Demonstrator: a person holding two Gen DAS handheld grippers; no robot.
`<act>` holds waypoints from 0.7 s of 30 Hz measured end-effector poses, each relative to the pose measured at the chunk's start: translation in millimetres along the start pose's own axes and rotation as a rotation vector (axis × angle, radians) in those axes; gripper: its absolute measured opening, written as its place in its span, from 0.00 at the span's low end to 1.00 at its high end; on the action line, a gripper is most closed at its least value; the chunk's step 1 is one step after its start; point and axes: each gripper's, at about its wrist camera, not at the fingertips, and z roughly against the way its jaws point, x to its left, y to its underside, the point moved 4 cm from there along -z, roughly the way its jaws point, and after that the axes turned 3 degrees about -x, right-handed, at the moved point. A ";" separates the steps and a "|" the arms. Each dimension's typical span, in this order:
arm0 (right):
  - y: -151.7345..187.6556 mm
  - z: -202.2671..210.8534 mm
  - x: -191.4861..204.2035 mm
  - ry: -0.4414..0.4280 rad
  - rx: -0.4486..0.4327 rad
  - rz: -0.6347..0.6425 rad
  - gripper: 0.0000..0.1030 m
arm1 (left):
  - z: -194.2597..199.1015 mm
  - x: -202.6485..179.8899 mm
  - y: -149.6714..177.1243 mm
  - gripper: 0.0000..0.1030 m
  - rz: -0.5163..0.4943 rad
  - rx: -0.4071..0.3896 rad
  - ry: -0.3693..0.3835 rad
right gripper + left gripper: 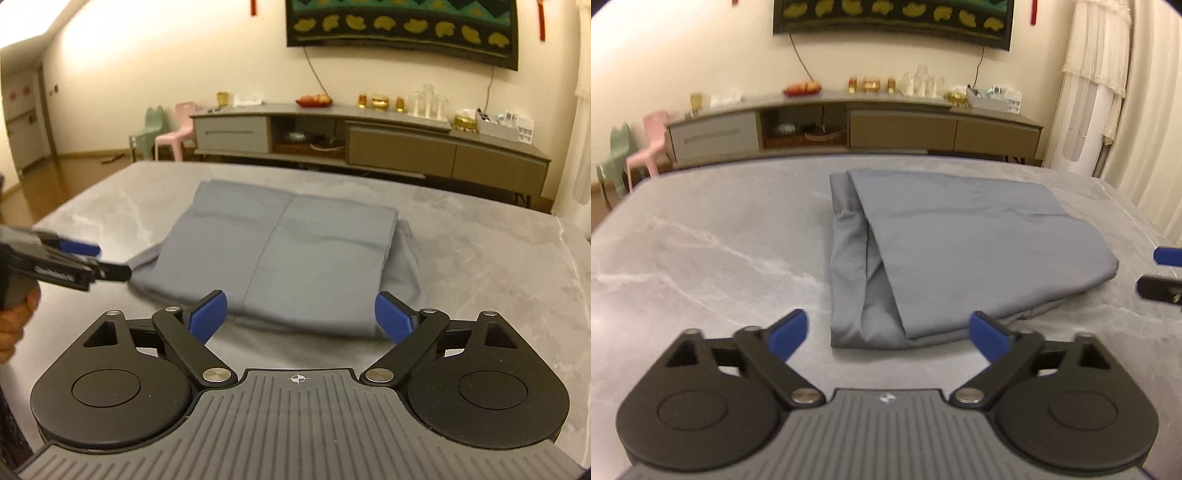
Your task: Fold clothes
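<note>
The left gripper [889, 334] hangs with both blue pads spread wide and nothing between them, and the right gripper [300, 315] is likewise parted and empty, each just short of the cloth's near edge. The grey garment [945, 243] lies folded on the marble table [701, 251], toward one o'clock from the left gripper and at twelve o'clock from the right. If another fold is wanted, it seems best to pinch the two near corners together through all layers and carry them evenly. The cloth looks smooth and thin, its layers stepped along one side, a seam running down the top panel
</note>
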 end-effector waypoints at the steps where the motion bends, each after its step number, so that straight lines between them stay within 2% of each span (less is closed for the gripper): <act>1: 3.4 1.8 2.2 0.004 0.004 -0.003 0.86 | 4.4 -2.7 1.4 1.00 -0.006 -0.005 -0.004; 5: 15.4 9.6 5.7 0.011 0.012 -0.040 0.87 | 7.4 -8.6 9.8 1.00 0.000 0.017 0.028; 11: 26.0 13.0 10.6 0.028 0.018 -0.040 0.90 | 5.3 -16.5 18.6 1.00 0.013 -0.013 0.080; 14: 27.2 10.3 8.3 0.050 0.022 -0.038 0.90 | 9.8 -19.9 18.7 1.00 0.058 -0.068 0.162; 16: 28.1 7.6 4.4 0.057 0.029 -0.049 0.90 | 10.8 -23.2 18.8 1.00 0.073 -0.077 0.204; 21: 30.8 1.1 2.1 0.063 0.041 -0.046 0.90 | 10.1 -31.1 19.4 1.00 0.068 -0.088 0.221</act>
